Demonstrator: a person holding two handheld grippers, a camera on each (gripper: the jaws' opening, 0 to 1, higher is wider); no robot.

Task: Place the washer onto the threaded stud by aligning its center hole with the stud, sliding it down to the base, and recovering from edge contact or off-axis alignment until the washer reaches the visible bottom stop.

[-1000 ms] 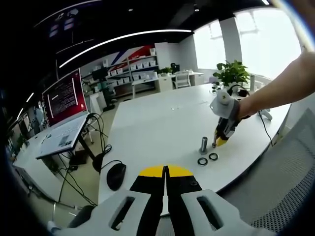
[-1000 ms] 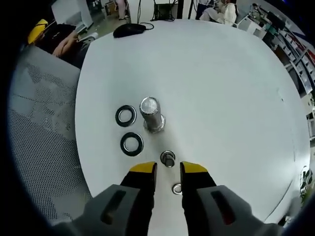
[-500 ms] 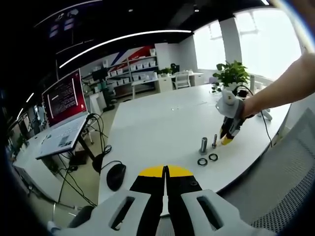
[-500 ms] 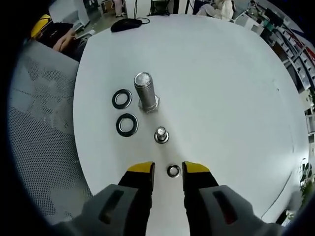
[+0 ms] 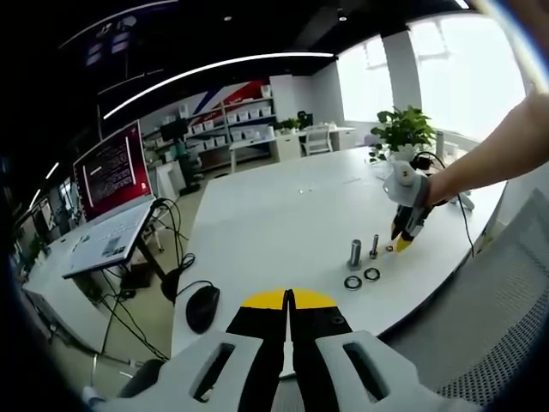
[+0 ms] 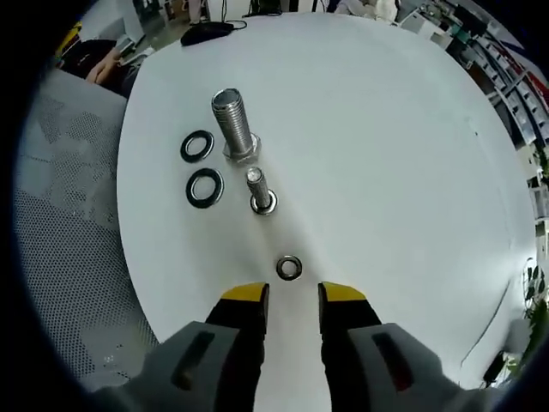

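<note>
In the right gripper view the right gripper (image 6: 288, 296) hangs over the table (image 6: 386, 154) with its jaws apart and nothing between them. A small washer (image 6: 288, 267) lies flat just ahead of its tips. Farther ahead stands the thin stud (image 6: 259, 190), then the thick stud (image 6: 232, 125) (its threads catch the light), with two dark rings (image 6: 201, 166) to the left. The left gripper (image 5: 289, 298), jaws pressed together and empty, sits well back from the studs (image 5: 364, 252), with a mouse (image 5: 202, 306) just left of its tips.

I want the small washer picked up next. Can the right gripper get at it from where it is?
Probably yes. The small washer lies flat on the white table just ahead of the open right gripper, nothing between them.
</note>
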